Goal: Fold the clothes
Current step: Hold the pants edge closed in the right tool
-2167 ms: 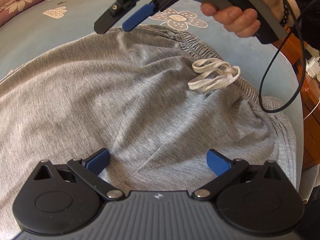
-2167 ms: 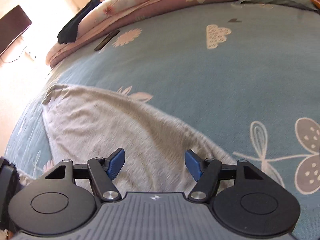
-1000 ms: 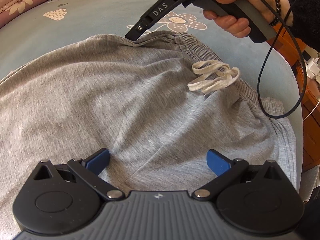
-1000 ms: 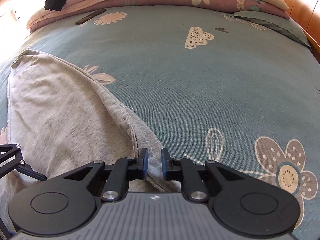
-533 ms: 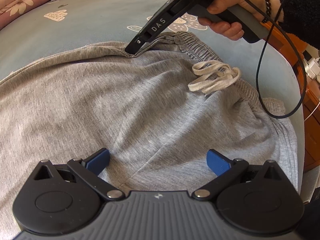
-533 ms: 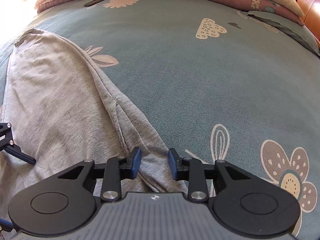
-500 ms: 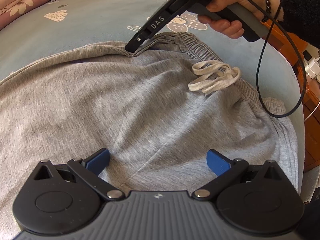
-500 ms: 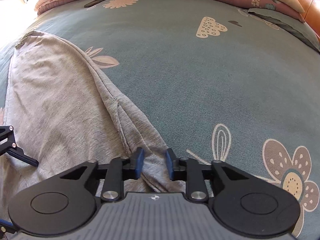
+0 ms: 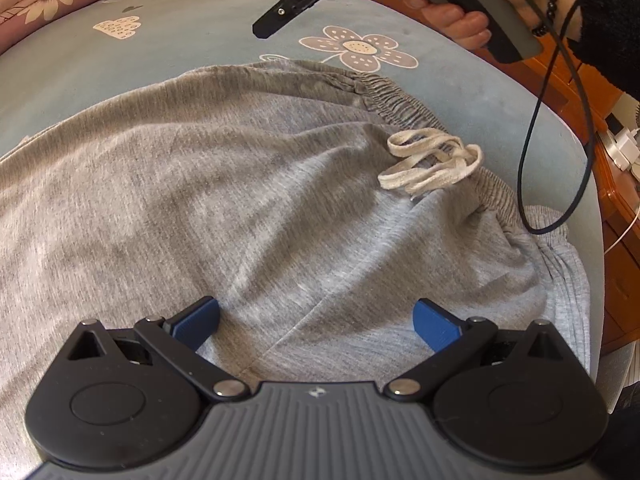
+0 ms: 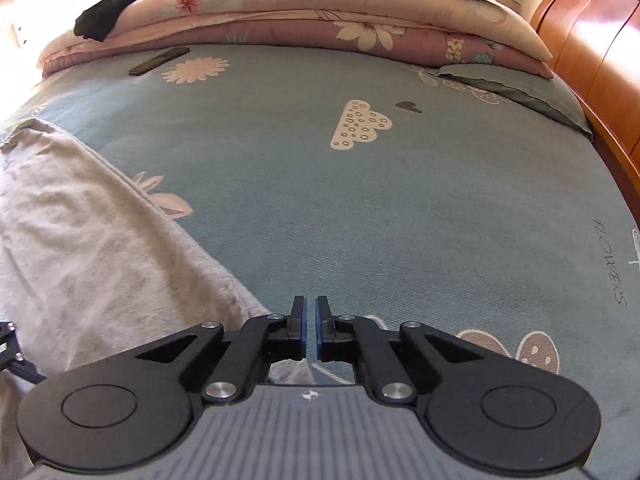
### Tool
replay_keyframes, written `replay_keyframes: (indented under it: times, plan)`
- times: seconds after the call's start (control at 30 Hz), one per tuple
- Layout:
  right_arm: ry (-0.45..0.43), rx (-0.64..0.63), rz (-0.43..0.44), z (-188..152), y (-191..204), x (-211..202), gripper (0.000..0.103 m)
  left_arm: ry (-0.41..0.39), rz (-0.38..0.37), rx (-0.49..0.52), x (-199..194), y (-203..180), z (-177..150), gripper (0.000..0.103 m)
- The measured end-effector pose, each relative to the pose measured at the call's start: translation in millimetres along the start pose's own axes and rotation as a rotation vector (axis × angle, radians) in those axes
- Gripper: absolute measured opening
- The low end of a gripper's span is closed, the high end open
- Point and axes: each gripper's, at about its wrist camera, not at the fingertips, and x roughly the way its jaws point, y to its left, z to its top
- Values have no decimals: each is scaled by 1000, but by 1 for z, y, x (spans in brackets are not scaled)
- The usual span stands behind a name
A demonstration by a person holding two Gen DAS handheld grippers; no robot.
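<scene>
the grey knit trousers (image 9: 248,200) lie spread flat on the bed, on a blue-grey bedsheet printed with pale flowers and clouds (image 10: 400,220), their gathered elastic waistband (image 9: 404,100) toward the bed's right edge in the left wrist view. nearest that camera, the left gripper (image 9: 316,320) hangs just over the trousers with its blue-padded fingers (image 9: 198,320) spread wide apart, a seam of the grey cloth running between them and nothing pinched. beyond it, a cream flat drawstring (image 9: 432,164) sits in a loose bundle on the fabric just inside the waistband. farther still, past the top edge of the trousers, the right gripper (image 9: 266,32) is up in the air above a printed flower on the sheet, clear of the cloth, held by a hand (image 9: 460,8) with a dark bead bracelet and a black fuzzy sleeve (image 9: 608,20); a black cable (image 9: 560,152) loops down from it over the waistband. in the right wrist view that gripper's jaws are drawn together to a thin slit with no fabric between them, having just been closing; one trouser leg (image 10: 92,240) runs off to the left of it on the sheet. at the far end of the bed a stack of folded floral quilts in pink and cream (image 10: 320,28) rests beside a wooden headboard (image 10: 592,40), with a small dark flat object (image 10: 160,60) on the sheet in front of it.
</scene>
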Motion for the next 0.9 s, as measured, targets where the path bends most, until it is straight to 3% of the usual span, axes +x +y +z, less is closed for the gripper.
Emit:
replay_keyframes:
  times: [0.1, 0.17, 0.33, 0.43, 0.53, 0.7, 0.83, 0.9]
  plan:
    - [114, -37, -10, -9, 10, 24, 6, -1, 6, 2, 1, -1, 0, 102]
    - [142, -40, -49, -17, 10, 44, 4, -1, 3, -1, 1, -2, 0, 102]
    - [91, 21, -97, -12, 11, 45, 3, -1, -1, -13, -1, -4, -1, 102]
    - [64, 12, -133, -9, 21, 27, 13, 1, -7, -15, -2, -4, -2, 102]
    - [56, 20, -89, -9, 27, 9, 17, -4, -7, -24, -3, -4, -4, 102]
    - [141, 107, -105, -22, 8, 34, 17, -8, 16, -5, 1, -7, -3, 102]
    - [101, 226, -77, -19, -4, 20, 18, -1, 27, 9, 0, -10, -4, 102]
    - [73, 235, -91, -20, 0, 0, 25, 4, 23, -9, 0, -9, -1, 102]
